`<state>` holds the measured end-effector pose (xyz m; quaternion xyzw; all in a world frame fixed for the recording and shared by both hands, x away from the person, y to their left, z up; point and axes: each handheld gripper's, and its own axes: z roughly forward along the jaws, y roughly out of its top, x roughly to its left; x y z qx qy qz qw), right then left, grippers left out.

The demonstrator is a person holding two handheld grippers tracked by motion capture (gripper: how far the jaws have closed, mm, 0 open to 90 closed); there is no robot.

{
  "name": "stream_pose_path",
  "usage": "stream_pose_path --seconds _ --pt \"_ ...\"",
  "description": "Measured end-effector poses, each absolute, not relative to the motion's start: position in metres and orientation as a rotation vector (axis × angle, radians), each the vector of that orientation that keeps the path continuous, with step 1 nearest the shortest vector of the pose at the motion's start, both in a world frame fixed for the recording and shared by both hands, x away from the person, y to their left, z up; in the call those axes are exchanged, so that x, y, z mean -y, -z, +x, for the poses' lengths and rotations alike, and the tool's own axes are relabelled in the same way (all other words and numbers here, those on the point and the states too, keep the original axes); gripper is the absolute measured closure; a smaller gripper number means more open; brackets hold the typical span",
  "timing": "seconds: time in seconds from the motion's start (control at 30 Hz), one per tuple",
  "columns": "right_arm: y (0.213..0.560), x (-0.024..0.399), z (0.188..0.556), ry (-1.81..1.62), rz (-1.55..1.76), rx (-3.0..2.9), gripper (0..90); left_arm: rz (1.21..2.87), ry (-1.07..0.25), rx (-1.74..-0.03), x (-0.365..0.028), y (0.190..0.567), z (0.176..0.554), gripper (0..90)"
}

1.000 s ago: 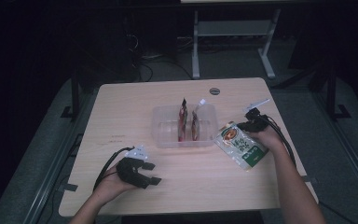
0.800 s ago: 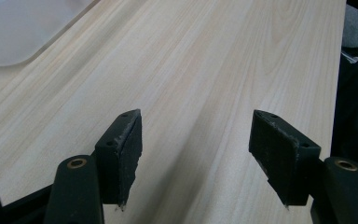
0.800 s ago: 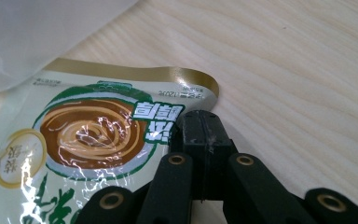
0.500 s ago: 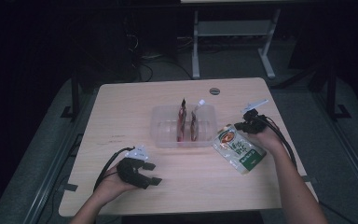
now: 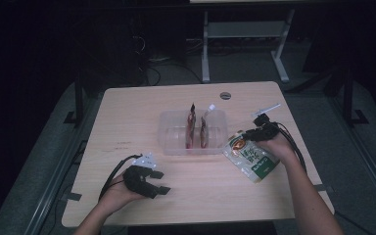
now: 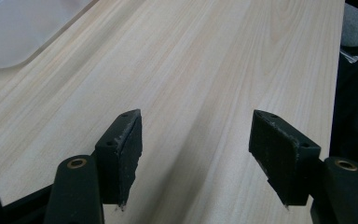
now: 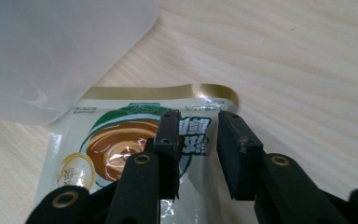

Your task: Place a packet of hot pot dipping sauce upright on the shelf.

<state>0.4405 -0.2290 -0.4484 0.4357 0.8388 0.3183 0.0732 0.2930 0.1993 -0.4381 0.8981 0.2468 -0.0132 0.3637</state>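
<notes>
Beside the clear plastic container (image 5: pixel 176 142), the green snack pouch (image 5: pixel 251 157) is being released by the right gripper (image 7: pixel 198 140), its jaws just opening slightly. The left gripper (image 5: pixel 157 183) is being rested wide open and empty on the table (image 5: pixel 142 107).

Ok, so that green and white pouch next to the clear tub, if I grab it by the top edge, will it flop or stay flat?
The pouch would probably sag: it looks like thin film, its gold top edge already curling. The glossy surface may be slippery for the right gripper, whose jaws have just been opening over it. It likely slides rather than rolls.
</notes>
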Motion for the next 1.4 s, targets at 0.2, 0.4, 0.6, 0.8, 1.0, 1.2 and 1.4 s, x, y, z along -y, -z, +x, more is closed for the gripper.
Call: stream_pose_path --seconds 0.2,0.4,0.6,0.8,1.0,1.2,1.4 --pt "0.452 0.226 0.440 -0.924 1.323 -2.546 79.0 2.319 0.037 -0.630 -0.198 0.439 0.293 34.4" --pt "0.453 0.222 0.433 -0.894 1.173 -2.547 90.0 2.326 0.041 -0.622 -0.197 0.439 0.292 34.5" --pt "0.445 0.236 0.428 -0.970 1.147 -2.548 90.0 2.318 0.040 -0.627 -0.198 0.439 0.293 34.6" --pt "0.441 0.248 0.412 -0.991 1.096 -2.610 90.0 2.313 0.036 -0.631 -0.197 0.438 0.292 34.6" --pt "0.441 0.237 0.392 -1.021 0.999 -2.696 90.0 2.315 0.031 -0.626 -0.195 0.437 0.292 34.6" --pt "0.442 0.208 0.381 -1.061 0.846 -2.784 90.0 2.308 0.026 -0.623 -0.197 0.436 0.291 34.6" --pt "0.440 0.178 0.371 -1.083 0.654 -2.842 90.0 2.305 0.024 -0.629 -0.198 0.435 0.292 34.6"
